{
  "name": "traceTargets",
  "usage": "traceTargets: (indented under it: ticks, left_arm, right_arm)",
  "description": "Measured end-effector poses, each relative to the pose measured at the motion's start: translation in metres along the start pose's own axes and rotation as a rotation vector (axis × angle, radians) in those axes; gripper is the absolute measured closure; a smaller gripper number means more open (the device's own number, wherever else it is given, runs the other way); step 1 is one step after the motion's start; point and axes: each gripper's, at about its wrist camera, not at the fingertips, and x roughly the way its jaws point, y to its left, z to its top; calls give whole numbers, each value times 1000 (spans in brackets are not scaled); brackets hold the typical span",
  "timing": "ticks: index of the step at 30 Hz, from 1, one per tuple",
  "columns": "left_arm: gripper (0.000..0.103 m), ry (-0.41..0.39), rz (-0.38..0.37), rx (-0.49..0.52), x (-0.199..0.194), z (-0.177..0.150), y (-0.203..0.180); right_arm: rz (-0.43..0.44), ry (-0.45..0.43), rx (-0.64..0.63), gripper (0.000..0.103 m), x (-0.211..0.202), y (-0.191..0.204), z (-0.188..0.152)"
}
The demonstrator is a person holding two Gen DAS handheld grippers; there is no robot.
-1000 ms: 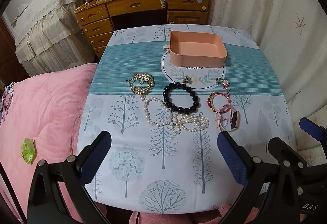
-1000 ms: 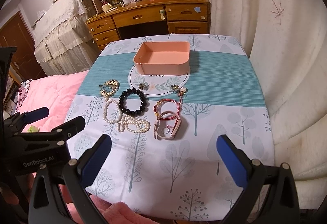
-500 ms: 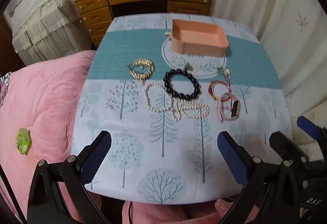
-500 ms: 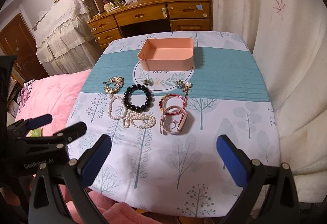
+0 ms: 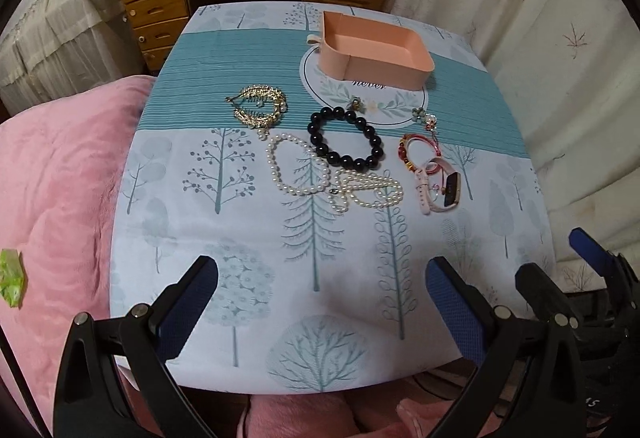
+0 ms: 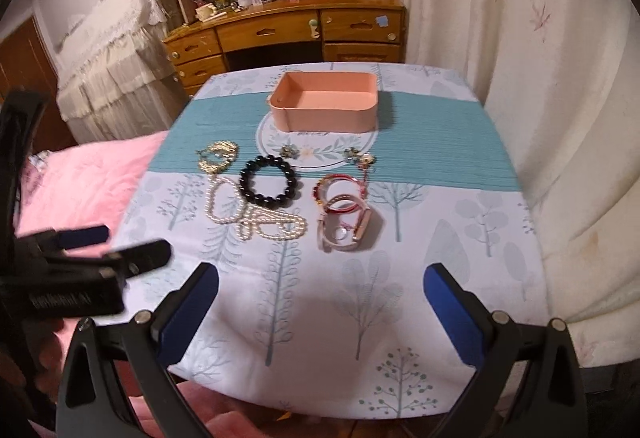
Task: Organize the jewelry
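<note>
Both the left claw (image 5: 320,302) and right claw (image 6: 320,302) hang spread and empty over the bench's (image 5: 248,338) near edge — pearl necklace (image 5: 332,174), black bead bracelet (image 5: 346,136) and pink watch (image 5: 440,188) lie well ahead, nothing between, pink tray (image 5: 380,54) beyond.

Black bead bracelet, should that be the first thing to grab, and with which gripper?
Probably yes: ease the open left gripper forward toward the black bracelet. It lies flat, almost straight ahead, and the pink tray behind it is empty. Its near edge touches the pearls, so pinch its far side.
</note>
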Motion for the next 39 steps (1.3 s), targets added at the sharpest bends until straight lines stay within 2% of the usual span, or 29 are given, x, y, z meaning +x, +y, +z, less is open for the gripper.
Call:
traceTargets:
  ticks: [5,7,9,10,12,14,16,18,19,21,27,29,31,33,34,39]
  left_arm:
    - [2,-24,-10,49,9,1,17]
    - [10,-23,-8,61,21,2,23]
    - [19,7,-21,40,37,3,30]
    - [23,20,-39,23,45,4,33]
    - [43,41,-43,-16,61,7,39]
    - [55,42,-58,-66,74,8,44]
    - [61,37,-72,-129,88,11,51]
    - [67,31,-80,-175,101,15,55]
    - [69,32,-88,-194,108,18,55]
    - [72,30,-95,-202,118,24,53]
    - [78,37,-63,-197,136,44,45]
    - [83,36,-32,-193,138,50,44]
    - [86,38,-18,-189,141,55,43]
    - [90,42,-4,-183,143,58,43]
    - [90,46,3,-176,144,60,42]
    - [90,46,66,-125,148,67,32]
  right_arm:
    - [-143,-88,10,4,-7,11,-9]
    - [-214,-149,21,4,-10,12,-14]
    - [-231,-164,31,6,-7,10,-17]
    - [-220,-157,47,8,-2,9,-18]
    - [-196,-132,76,13,9,6,-20]
    - [-202,-101,98,17,21,6,-22]
    - [-225,-80,124,23,38,6,-25]
    - [-224,-52,152,34,57,4,-26]
    - [-220,-40,171,37,65,2,-26]
    - [-211,-22,231,53,83,-6,-23]
    - [-144,51,328,81,122,-27,-10]
    - [-120,71,337,82,128,-31,-5]
    - [-144,100,313,84,135,-32,-1]
    - [-131,115,290,91,141,-34,3]
    - [-107,124,286,94,144,-35,4]
    - [-47,147,264,94,149,-43,10]
